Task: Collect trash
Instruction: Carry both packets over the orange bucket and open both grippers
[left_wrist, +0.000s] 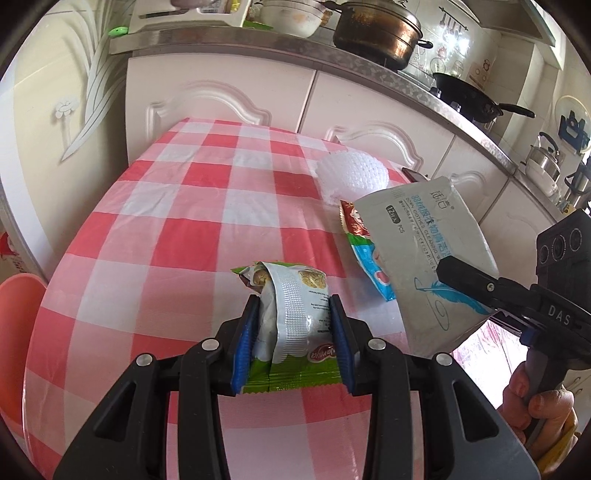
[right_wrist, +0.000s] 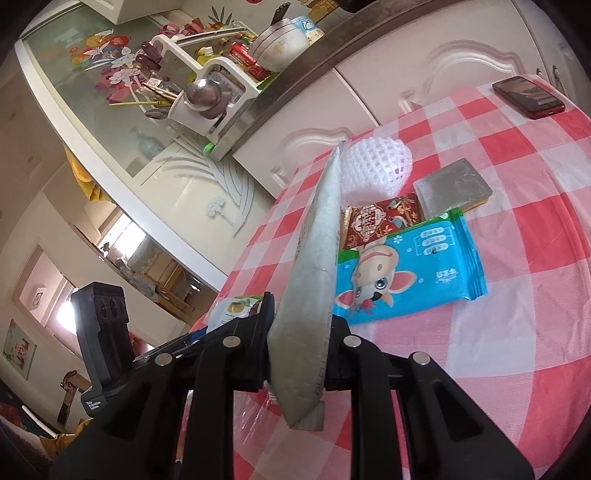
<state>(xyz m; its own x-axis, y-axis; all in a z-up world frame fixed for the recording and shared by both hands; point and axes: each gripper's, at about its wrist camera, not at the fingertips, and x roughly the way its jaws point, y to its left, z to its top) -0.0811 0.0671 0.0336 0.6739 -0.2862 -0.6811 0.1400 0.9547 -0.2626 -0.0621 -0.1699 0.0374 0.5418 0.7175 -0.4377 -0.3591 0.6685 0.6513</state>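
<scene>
Trash is split between both tools: the left hand-held gripper (left_wrist: 295, 325) is clamped on a crumpled green-and-white snack wrapper (left_wrist: 291, 317) above the checkered tabletop (left_wrist: 166, 229), and the right hand-held gripper (right_wrist: 301, 332) pinches a grey wipes pouch (right_wrist: 314, 288) held edge-up. Near them lie a blue wipes packet (right_wrist: 413, 266), a red wrapper (right_wrist: 384, 218) and white foam fruit netting (right_wrist: 373, 166).

A table covered with a red-and-white checked cloth (right_wrist: 517, 295) carries, toward its far right side, a white foam net (right_wrist: 373, 166), a red wrapper (right_wrist: 384, 218), a blue cartoon packet (right_wrist: 410, 269), a grey flat pack (right_wrist: 452, 186) and, farthest away, a dark phone (right_wrist: 528, 96).
</scene>
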